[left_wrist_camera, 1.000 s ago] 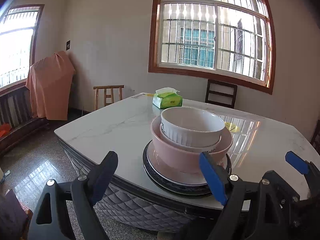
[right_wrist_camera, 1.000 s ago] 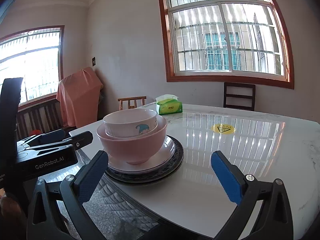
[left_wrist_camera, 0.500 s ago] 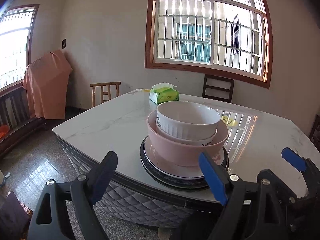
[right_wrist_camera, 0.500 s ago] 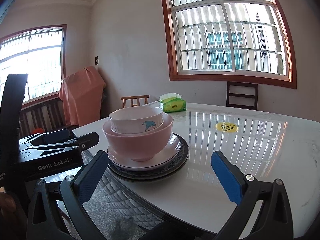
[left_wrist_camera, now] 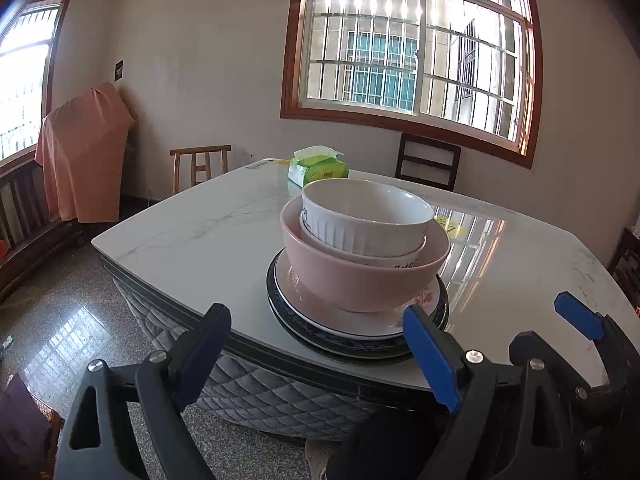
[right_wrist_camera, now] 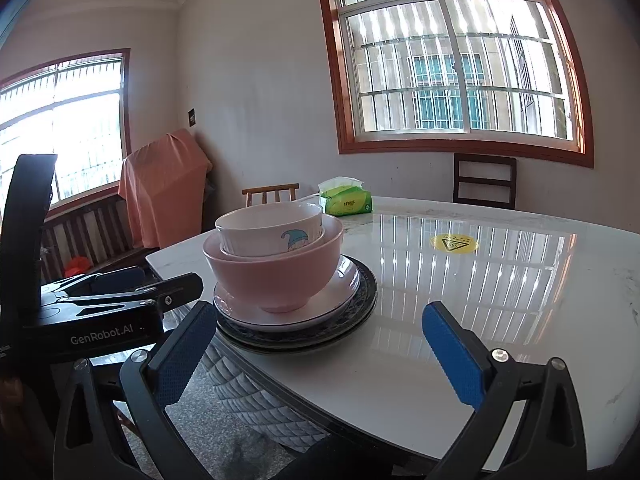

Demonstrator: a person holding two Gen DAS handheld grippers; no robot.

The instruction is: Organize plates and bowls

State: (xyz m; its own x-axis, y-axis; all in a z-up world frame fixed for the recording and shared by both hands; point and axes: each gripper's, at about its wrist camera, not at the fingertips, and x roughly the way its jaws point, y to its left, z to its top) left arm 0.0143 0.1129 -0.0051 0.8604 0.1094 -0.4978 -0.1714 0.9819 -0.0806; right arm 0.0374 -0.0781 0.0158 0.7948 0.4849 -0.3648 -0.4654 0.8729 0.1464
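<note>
A white ribbed bowl [left_wrist_camera: 360, 216] sits inside a pink bowl [left_wrist_camera: 352, 276], on a white plate [left_wrist_camera: 340, 320] stacked on a dark-rimmed plate [left_wrist_camera: 360, 350] near the table's front edge. The same stack shows in the right wrist view: white bowl [right_wrist_camera: 272, 232], pink bowl [right_wrist_camera: 276, 276], plates [right_wrist_camera: 320, 320]. My left gripper [left_wrist_camera: 316, 356] is open and empty, just short of the stack. My right gripper [right_wrist_camera: 316, 356] is open and empty, to the stack's right. The left gripper's body [right_wrist_camera: 120, 304] shows left of the stack.
The white marble table [left_wrist_camera: 180, 232] carries a green tissue pack [left_wrist_camera: 318, 168] at the back and a yellow sticker [right_wrist_camera: 454, 243]. Wooden chairs [left_wrist_camera: 200, 164] stand behind the table. An orange cloth covers something [left_wrist_camera: 80, 152] by the left wall.
Both grippers have drawn back and down a little from the table; the stack sits slightly higher and farther in both views. The jaws stay open. The dishes have not moved.
</note>
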